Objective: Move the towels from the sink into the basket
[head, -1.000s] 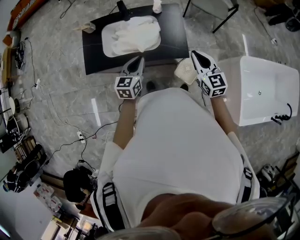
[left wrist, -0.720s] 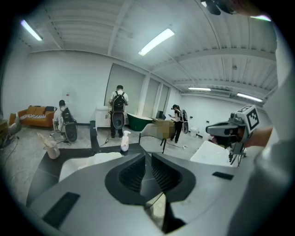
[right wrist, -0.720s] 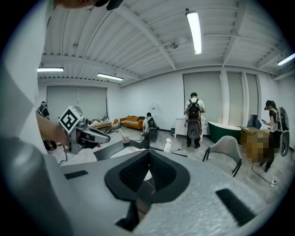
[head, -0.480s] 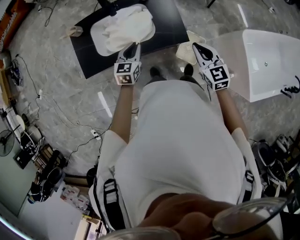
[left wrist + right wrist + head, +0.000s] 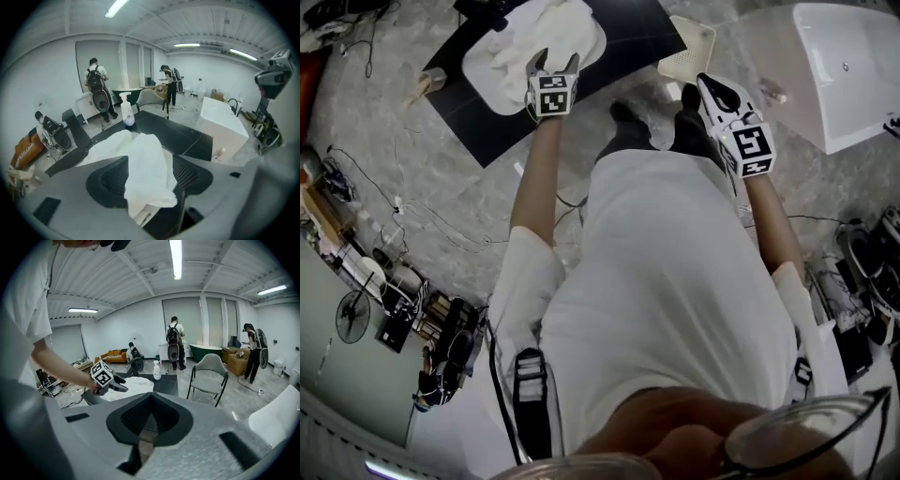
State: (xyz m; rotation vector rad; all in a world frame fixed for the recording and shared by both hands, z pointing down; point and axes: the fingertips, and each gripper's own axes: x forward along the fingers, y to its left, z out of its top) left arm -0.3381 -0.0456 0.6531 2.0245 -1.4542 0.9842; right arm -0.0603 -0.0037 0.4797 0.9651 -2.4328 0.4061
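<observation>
A heap of white towels fills the white sink set in a black counter. My left gripper is down over the heap's near side. Its jaws have just been opening, and a fold of towel lies between them without being pinched. In its own view the left gripper points steeply down at the pile. My right gripper hangs shut and empty over the floor, close to the white perforated basket. The right gripper view shows the right gripper and the left gripper at the sink.
A white bathtub stands to the right of the basket. A spray bottle sits at the counter's far end. A grey chair and several people stand further back. Cables and gear litter the floor at left.
My left gripper has gone forward and down from the counter's near edge onto the towels, and its jaws have parted. The right gripper has sunk a little beside the basket.
</observation>
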